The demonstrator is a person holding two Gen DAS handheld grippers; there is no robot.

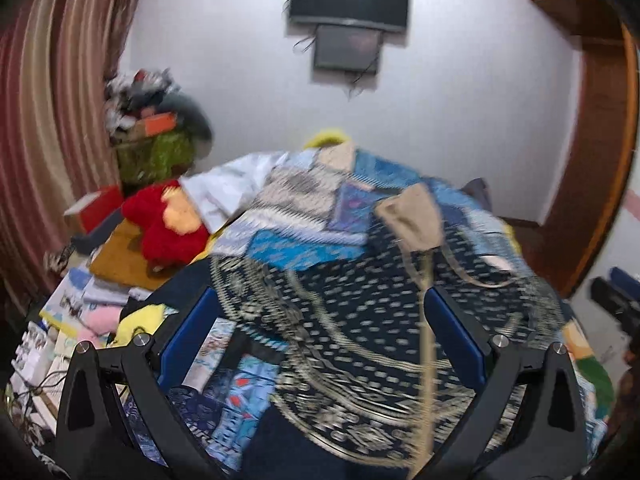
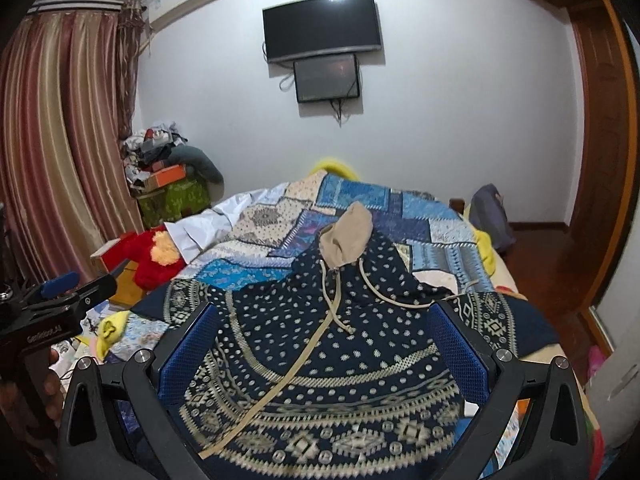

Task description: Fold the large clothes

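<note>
Both claws, the left gripper (image 1: 320, 332) and right gripper (image 2: 324, 344), spread wide over the dark hoodie (image 2: 320, 360) (tan hood (image 2: 346, 240) mid-frame).

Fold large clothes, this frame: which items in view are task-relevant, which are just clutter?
Task-relevant:
- navy patterned hoodie, spread on the bed
- its beige hood and drawstrings
- left gripper, open
- right gripper, open

Clutter:
- patchwork quilt under the hoodie
- red plush toy
- wall TV
- striped curtain
- pile of boxes and clothes
</note>
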